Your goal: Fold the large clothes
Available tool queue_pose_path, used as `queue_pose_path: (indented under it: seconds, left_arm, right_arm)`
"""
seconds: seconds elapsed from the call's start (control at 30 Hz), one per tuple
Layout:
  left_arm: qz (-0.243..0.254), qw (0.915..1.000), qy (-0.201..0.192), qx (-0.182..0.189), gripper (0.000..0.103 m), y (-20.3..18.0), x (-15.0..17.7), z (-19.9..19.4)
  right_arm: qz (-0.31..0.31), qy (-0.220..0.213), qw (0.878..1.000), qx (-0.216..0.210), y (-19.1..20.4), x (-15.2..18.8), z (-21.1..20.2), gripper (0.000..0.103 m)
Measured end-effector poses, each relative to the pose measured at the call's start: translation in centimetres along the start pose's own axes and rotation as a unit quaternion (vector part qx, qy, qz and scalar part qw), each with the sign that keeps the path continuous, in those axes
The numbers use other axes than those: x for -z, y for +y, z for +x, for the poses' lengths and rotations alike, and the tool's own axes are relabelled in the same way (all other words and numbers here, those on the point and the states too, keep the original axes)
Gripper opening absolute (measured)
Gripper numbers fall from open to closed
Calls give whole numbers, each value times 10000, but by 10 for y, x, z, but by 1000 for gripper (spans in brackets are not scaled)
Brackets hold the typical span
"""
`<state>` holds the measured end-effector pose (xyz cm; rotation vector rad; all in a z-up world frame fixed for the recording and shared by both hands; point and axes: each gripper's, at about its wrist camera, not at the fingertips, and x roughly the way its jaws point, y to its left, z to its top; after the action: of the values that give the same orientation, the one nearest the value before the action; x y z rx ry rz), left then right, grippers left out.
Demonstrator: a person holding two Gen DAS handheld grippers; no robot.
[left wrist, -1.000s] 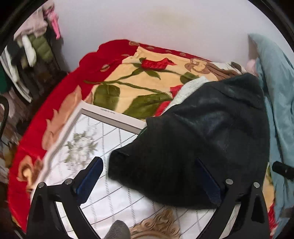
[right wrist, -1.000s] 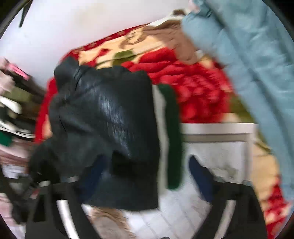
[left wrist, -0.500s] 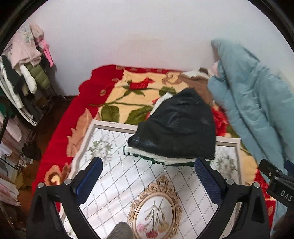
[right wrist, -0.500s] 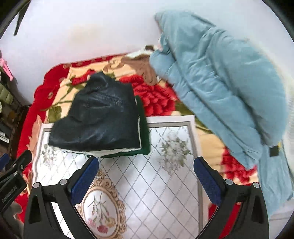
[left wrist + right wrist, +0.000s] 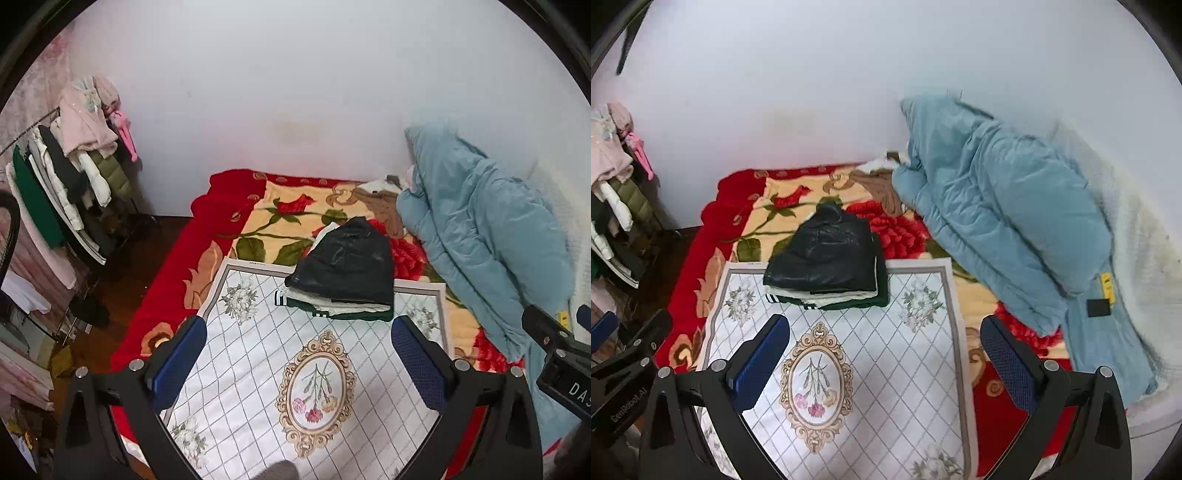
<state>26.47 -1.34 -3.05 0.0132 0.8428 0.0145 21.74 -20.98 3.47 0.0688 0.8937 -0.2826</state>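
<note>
Sitting folded at the far edge of the white mat [image 5: 916, 354], the black jacket [image 5: 827, 254] tops a green-and-white garment [image 5: 849, 301], and both grippers, left [image 5: 295, 358] and right [image 5: 882, 354], hang above with fingers spread wide, holding nothing. Reaching for the blue quilted coat [image 5: 1004, 221] could go badly, I'd say: it's bulky and slumped against the wall, so dragging it across might topple that stack.

Black left tool [image 5: 295, 354], blue textured pads [image 5: 415, 363], silver screws, right tool [image 5: 884, 349] alike

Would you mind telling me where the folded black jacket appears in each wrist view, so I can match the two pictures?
Left wrist view: folded black jacket sits right of centre, at the far edge of the white floral mat.
Right wrist view: folded black jacket sits left of centre, on the mat's far left corner.
Shared landmark: the light blue quilt, right of the jacket in both views.
</note>
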Motion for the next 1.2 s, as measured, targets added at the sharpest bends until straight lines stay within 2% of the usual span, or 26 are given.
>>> queue_pose_path:
  seconds: [0.13, 0.4, 0.73, 1.2]
  left_arm:
    - [2, 9999, -117, 43, 102, -1, 7, -39]
    - [-9, 9998, -179, 103, 102, -3, 14, -81]
    - [-55, 9994, -334, 57, 102, 1, 18, -105]
    - [7, 9991, -409, 80, 102, 0, 22, -117]
  right_arm:
    - [-63, -313, 9995, 68, -10, 7, -61, 103]
    - [-107, -680, 9976, 107, -27, 20, -140, 103]
    - [-105, -723, 9972, 147, -33, 23, -167, 103]
    - [-101, -741, 9971, 136, -37, 19, -176, 103]
